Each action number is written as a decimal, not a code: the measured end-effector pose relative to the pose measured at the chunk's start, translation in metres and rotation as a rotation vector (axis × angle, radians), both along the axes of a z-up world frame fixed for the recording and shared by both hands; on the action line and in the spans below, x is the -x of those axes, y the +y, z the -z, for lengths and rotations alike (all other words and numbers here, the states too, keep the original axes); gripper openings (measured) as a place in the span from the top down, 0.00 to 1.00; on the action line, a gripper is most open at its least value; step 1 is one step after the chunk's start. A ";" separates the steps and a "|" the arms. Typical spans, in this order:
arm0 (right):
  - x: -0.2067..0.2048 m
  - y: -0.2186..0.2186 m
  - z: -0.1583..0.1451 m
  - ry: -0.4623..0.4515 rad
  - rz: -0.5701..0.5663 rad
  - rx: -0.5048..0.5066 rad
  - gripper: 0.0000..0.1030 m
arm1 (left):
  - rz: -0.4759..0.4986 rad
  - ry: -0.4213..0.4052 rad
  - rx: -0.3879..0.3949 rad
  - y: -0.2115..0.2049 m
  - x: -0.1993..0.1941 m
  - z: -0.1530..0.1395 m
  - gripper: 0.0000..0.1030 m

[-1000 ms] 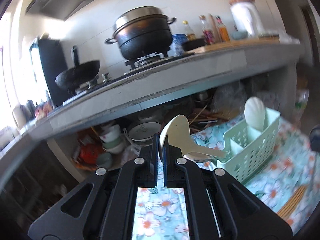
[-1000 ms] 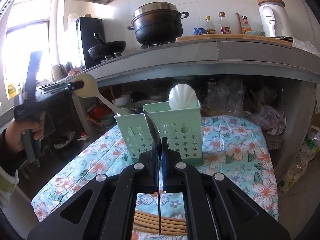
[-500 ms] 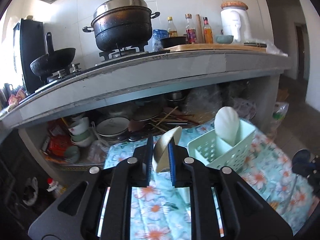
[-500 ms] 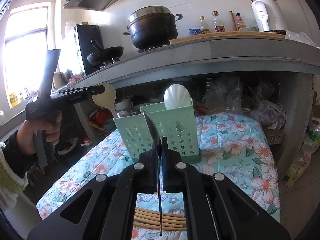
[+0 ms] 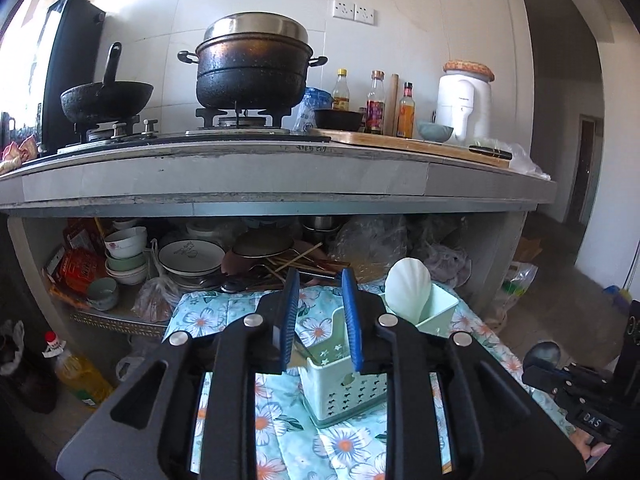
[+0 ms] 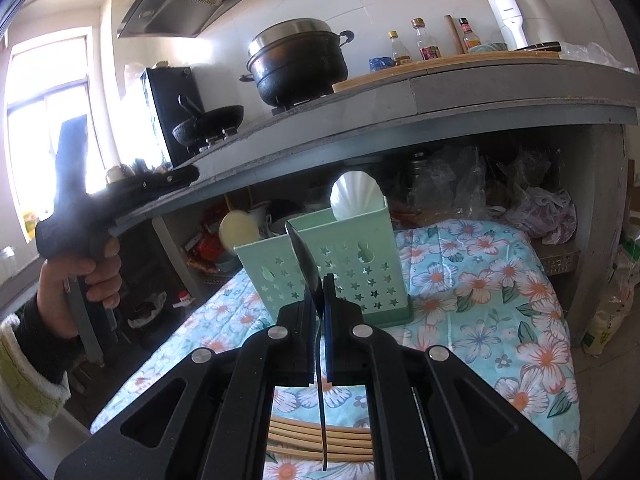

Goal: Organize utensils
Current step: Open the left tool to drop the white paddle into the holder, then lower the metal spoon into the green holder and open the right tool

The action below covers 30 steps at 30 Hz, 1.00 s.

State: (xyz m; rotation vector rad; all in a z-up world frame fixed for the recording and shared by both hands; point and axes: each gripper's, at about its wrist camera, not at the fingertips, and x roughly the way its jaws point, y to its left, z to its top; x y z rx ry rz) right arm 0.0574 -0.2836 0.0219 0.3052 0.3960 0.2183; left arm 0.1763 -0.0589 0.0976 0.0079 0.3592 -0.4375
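Observation:
A mint-green utensil caddy (image 5: pixel 348 384) (image 6: pixel 360 276) stands on the floral tablecloth. A white shell-shaped spoon (image 5: pixel 408 292) (image 6: pixel 354 200) stands in its far compartment. A cream spoon (image 6: pixel 240 229) now stands in the near left compartment; its handle shows in the left wrist view (image 5: pixel 302 350). My left gripper (image 5: pixel 320 320) is open and empty, just above the caddy. My right gripper (image 6: pixel 320 304) is shut on a dark metal spoon (image 6: pixel 304 256), held in front of the caddy; it also shows at the right of the left wrist view (image 5: pixel 542 354).
Wooden chopsticks (image 6: pixel 320 440) lie on the cloth (image 6: pixel 480 280) under my right gripper. A concrete counter (image 5: pixel 280 176) overhangs behind, with pots, bottles and a jar on top. Bowls and plates (image 5: pixel 188 256) fill the shelf below it.
My left gripper brought the cream spoon over the caddy, opened and let it go; the spoon now stands in the caddy. My right gripper stayed shut on the dark spoon.

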 end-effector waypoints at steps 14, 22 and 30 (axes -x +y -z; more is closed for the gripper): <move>0.004 0.006 -0.010 -0.058 0.004 -0.135 0.96 | -0.044 0.078 0.036 0.030 0.031 0.014 0.80; 0.005 -0.006 -0.015 -0.056 -0.013 -0.154 0.96 | -0.033 0.094 0.060 0.032 0.043 0.021 0.76; -0.037 -0.044 -0.056 -0.098 -0.084 -0.162 0.96 | -0.027 0.100 0.091 0.044 0.050 0.029 0.76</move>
